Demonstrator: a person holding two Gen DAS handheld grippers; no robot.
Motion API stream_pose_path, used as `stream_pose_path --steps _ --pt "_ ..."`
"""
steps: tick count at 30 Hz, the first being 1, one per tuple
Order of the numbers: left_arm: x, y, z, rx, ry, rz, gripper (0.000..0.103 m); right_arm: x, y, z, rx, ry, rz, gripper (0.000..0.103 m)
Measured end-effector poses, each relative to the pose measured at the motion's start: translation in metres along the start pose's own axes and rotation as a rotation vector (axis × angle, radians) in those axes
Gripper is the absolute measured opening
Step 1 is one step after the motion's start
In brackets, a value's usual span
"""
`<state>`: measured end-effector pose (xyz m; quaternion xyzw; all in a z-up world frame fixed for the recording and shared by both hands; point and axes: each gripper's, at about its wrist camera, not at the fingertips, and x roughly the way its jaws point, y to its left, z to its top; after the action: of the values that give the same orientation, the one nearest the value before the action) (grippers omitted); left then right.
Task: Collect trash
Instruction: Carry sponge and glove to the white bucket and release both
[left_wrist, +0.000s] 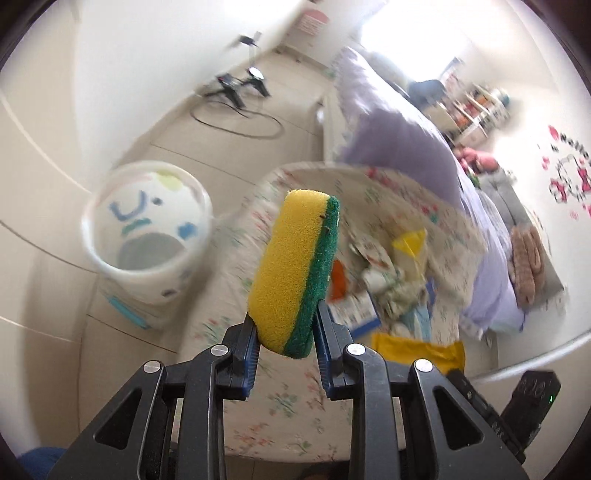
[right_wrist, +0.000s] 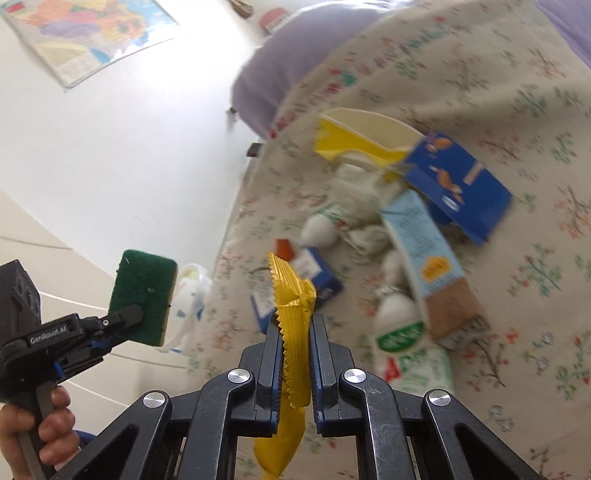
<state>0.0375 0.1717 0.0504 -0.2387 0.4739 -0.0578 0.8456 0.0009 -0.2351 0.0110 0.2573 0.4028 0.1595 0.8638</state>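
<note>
My left gripper (left_wrist: 284, 321) is shut on a yellow and green sponge (left_wrist: 291, 273), which it holds upright in the air above the edge of the bed. To its left a white trash bin (left_wrist: 147, 236) stands open on the floor. In the right wrist view my right gripper (right_wrist: 294, 321) is shut on a crinkled yellow wrapper (right_wrist: 293, 332), just above the floral sheet (right_wrist: 480, 74). Beyond it lies a pile of trash: a blue box (right_wrist: 458, 184), a yellow carton (right_wrist: 354, 136), a light blue carton (right_wrist: 428, 258) and a white bottle (right_wrist: 402, 332). The sponge (right_wrist: 144, 295) shows at the left, with a hand (right_wrist: 48, 424) on the left gripper's handle.
A purple blanket (left_wrist: 399, 125) covers the far part of the bed. On the tiled floor beyond the bin stand a black stand (left_wrist: 236, 85) and a looped cable (left_wrist: 240, 122). A map (right_wrist: 88, 33) hangs on the white wall.
</note>
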Motion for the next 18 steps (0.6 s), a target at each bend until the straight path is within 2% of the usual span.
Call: stream_pose_path --steps 5,9,12,14,16,18 --pt "-0.029 0.052 0.055 -0.12 -0.067 0.071 0.029 0.012 0.041 0.011 -0.075 0.013 0.033 0.011" --pt "-0.007 0.085 0.09 -0.192 -0.037 0.12 0.029 0.032 0.079 0.026 -0.113 0.017 0.094 0.011" --pt "0.03 0.109 0.095 -0.227 0.03 0.187 0.029 0.064 0.114 0.037 -0.139 0.031 0.152 0.011" --pt "0.051 0.13 0.093 -0.304 0.098 0.158 0.029 0.093 0.14 0.037 -0.158 0.058 0.186 0.011" --pt "0.056 0.138 0.093 -0.338 0.095 0.154 0.029 0.124 0.164 0.035 -0.194 0.087 0.189 0.011" --pt "0.057 0.136 0.097 -0.298 0.07 0.216 0.029 0.153 0.181 0.031 -0.22 0.115 0.181 0.011"
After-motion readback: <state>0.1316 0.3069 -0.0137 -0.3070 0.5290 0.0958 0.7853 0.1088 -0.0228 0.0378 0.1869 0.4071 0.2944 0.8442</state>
